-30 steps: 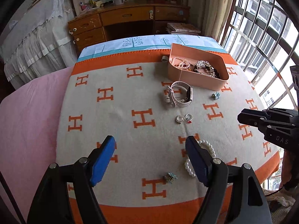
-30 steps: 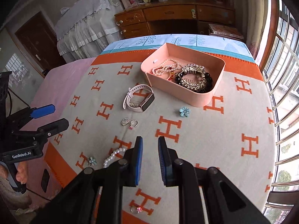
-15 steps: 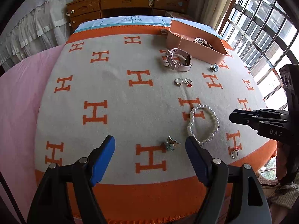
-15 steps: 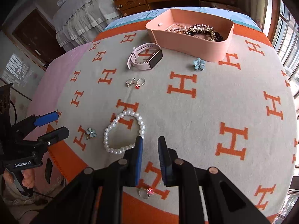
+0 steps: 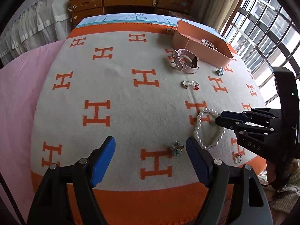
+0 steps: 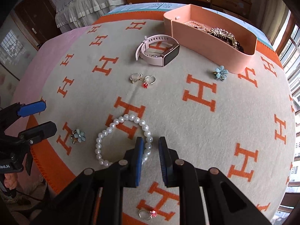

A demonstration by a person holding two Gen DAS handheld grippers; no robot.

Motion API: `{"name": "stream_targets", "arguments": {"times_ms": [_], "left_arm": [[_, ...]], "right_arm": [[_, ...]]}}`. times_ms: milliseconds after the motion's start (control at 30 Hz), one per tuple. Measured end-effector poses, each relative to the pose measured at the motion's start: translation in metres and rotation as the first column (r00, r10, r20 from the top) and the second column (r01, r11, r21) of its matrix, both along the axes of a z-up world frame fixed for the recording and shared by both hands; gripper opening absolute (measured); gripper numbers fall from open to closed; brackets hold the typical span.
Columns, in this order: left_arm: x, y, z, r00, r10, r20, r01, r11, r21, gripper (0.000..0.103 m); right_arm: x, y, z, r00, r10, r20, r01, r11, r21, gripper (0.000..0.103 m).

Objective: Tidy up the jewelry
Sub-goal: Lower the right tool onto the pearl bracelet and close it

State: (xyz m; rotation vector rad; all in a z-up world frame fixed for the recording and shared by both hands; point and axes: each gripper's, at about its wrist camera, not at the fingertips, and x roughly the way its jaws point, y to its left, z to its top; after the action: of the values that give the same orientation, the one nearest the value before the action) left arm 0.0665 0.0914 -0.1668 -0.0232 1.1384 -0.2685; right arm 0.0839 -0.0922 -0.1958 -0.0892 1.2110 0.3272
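Spread over a bed, an orange-bordered blanket [image 6: 206, 131] patterned with orange H letters carries the jewelry, with a wooden dresser [image 5: 129, 0] seen behind and barred windows [image 5: 262, 28] to one side. A pink box [image 6: 211, 45], already holding a pearl strand and dark beaded pieces, is set near the far edge of the blanket. Just in front of it a pink watch [image 6: 157, 50] is lying, with a blue flower clip [image 6: 219, 73] to one side; two rings [image 6: 142, 78] are placed toward the middle. Near the near edge a pearl bracelet [image 6: 112, 127] is spread in a loop, flanked by a second flower clip [image 6: 77, 136] and a ring with a pink stone [image 6: 147, 214].

The right gripper [image 6: 150, 150] is poised directly over the bracelet's right-hand side, its blue pads set narrowly apart with a few pearls visible in the gap; nothing appears to be clamped yet. The left gripper [image 5: 150, 157] is held wide, with nothing between its pads, above bare blanket beside the second flower clip.

The bracelet is judged to be the piece in hand. A clean pickup would be favoured by the pads being lowered astride one run of pearls, square to the strand, and pressed down to the fabric before being closed, so that the round beads are not squeezed out sideways. Blanket pile should be kept out of the pinch.
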Motion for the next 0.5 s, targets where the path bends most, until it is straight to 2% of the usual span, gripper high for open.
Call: {"name": "stream_targets", "arguments": {"times_ms": [100,167,300,500], "left_arm": [[0.005,-0.002,0.001,1.0,-0.007,0.004,0.007,1.0,0.003,0.076],[0.01,-0.006,0.004,1.0,-0.019,0.011,0.018,1.0,0.009,0.076],[0.024,-0.019,0.009,0.998,-0.051,0.03,0.051,0.998,0.028,0.076],[0.057,-0.045,0.02,0.994,-0.092,0.062,0.089,0.995,0.044,0.076]], "right_arm": [[-0.005,0.016,-0.001,0.996,0.073,0.056,-0.066,0.991,-0.118,0.017],[-0.01,0.021,-0.001,0.991,0.105,0.084,-0.091,0.983,-0.159,0.016],[-0.008,0.011,-0.002,0.993,0.081,0.081,-0.072,0.992,-0.101,0.008],[-0.005,-0.015,0.003,0.997,-0.004,0.077,0.005,1.0,-0.017,0.007]]}}
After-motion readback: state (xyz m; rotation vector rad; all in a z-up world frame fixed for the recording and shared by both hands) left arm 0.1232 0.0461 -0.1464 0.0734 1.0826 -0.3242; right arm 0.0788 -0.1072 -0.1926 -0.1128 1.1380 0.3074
